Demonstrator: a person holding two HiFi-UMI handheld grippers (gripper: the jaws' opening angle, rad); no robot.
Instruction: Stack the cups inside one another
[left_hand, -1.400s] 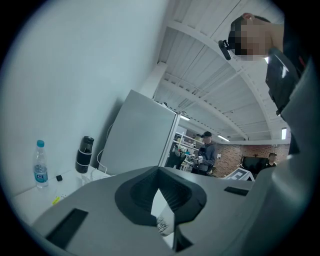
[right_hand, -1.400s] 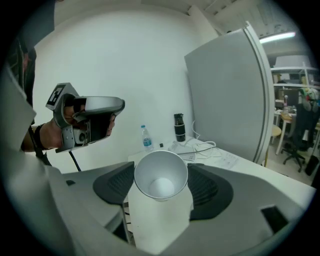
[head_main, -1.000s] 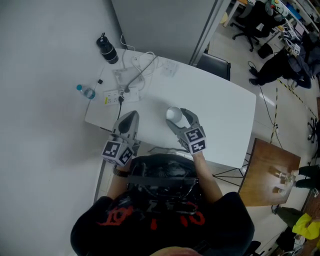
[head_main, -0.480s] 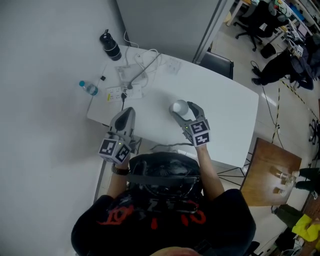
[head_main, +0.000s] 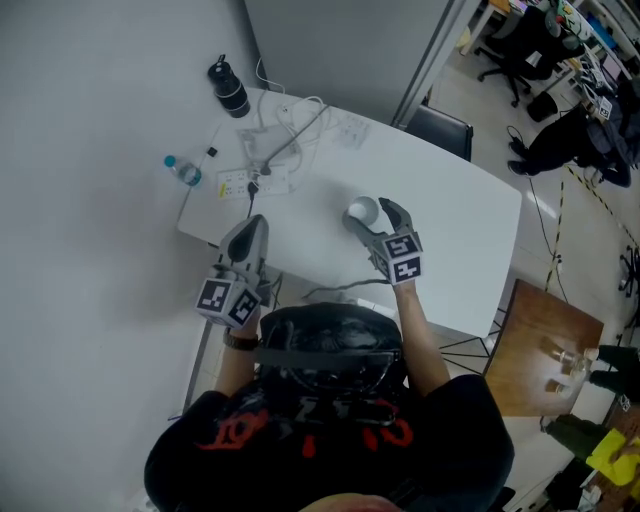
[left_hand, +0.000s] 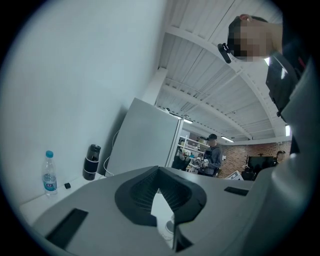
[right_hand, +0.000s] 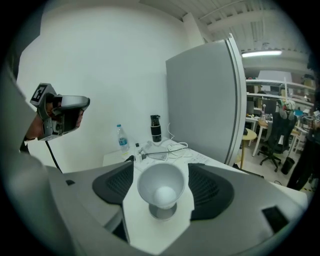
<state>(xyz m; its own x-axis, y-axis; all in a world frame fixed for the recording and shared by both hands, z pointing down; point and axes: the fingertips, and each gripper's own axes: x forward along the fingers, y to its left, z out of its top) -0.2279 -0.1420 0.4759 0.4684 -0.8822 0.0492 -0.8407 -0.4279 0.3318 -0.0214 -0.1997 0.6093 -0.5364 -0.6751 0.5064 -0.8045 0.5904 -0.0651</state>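
One white cup (head_main: 361, 211) stands upright on the white table (head_main: 450, 230), near its middle. My right gripper (head_main: 372, 212) reaches round it from the near side. In the right gripper view the cup (right_hand: 161, 186) sits between the two dark pads, mouth up. A thin strip of table shows on each side of its rim, so my right gripper (right_hand: 161, 164) is open. My left gripper (head_main: 252, 222) hovers over the table's near left edge, apart from the cup. Its tips meet in the left gripper view (left_hand: 159, 170) and hold nothing.
At the table's far left are a black flask (head_main: 229, 90), a small water bottle (head_main: 183, 170) and a power strip with white cables (head_main: 262, 170). A chair (head_main: 440, 130) stands behind the table and a wooden side table (head_main: 545, 340) to its right.
Both grippers have edged slightly farther over the table. The cup stays between the right jaws, which keep the same width. The left jaws remain together.
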